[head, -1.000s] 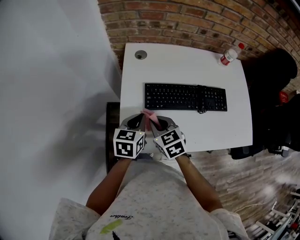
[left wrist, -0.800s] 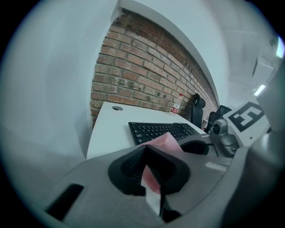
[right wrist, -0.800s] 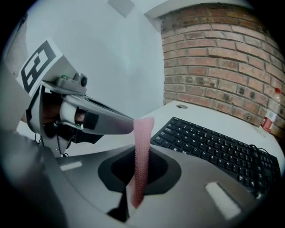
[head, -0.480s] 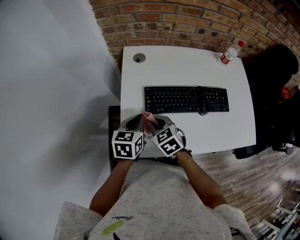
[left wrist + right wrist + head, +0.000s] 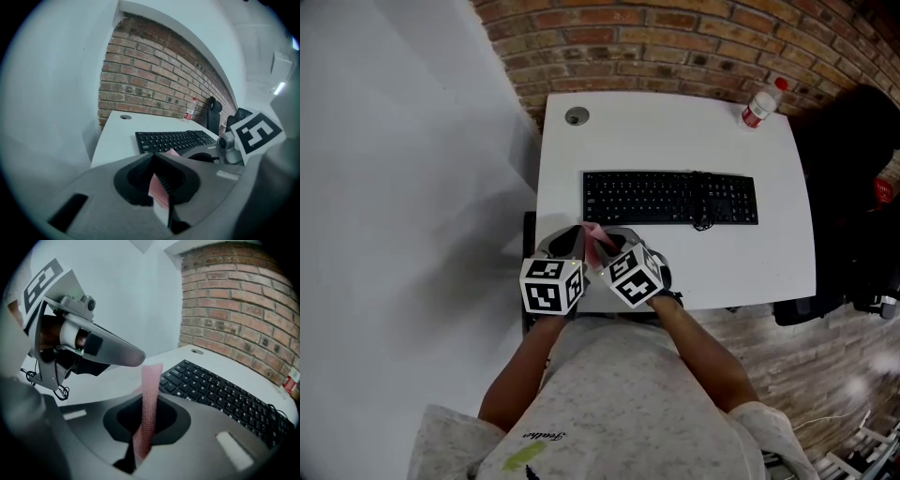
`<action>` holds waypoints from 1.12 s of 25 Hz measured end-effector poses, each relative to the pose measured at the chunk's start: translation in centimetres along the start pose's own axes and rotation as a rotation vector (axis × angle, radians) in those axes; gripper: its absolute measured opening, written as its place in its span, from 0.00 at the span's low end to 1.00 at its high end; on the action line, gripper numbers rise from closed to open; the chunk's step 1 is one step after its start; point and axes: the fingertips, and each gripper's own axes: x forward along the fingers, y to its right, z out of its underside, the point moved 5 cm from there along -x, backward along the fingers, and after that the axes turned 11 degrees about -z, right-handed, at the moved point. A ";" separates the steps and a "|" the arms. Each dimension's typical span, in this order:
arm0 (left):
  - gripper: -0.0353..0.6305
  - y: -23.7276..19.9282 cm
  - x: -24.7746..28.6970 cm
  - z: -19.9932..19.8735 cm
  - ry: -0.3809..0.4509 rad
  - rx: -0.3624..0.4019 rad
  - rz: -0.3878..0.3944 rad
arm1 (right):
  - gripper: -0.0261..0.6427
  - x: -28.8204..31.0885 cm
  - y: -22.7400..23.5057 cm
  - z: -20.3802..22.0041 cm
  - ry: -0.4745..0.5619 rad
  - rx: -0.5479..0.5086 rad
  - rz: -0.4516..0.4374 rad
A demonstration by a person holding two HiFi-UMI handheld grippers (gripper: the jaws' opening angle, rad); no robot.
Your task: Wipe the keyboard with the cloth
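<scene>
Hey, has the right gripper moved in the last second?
Yes, slightly. The right gripper, shut on the pink cloth, has edged forward toward the keyboard, away from the desk's near edge.

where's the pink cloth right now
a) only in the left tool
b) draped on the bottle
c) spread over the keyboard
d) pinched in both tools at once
d: the pink cloth is clamped in the left tool and the right tool together, on the near side of the keyboard.
</scene>
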 end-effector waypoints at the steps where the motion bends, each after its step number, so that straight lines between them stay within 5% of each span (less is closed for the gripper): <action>1: 0.05 0.3 0.0 0.0 0.001 -0.002 -0.009 | 0.07 -0.2 0.1 0.1 0.001 -0.002 -0.008; 16: 0.04 4.5 -0.2 0.4 0.008 -0.045 -0.099 | 0.07 -3.6 2.3 2.9 -0.011 -0.033 -0.053; 28: 0.04 9.3 0.5 0.7 0.012 -0.035 -0.089 | 0.07 -7.1 4.2 6.1 -0.010 -0.016 -0.026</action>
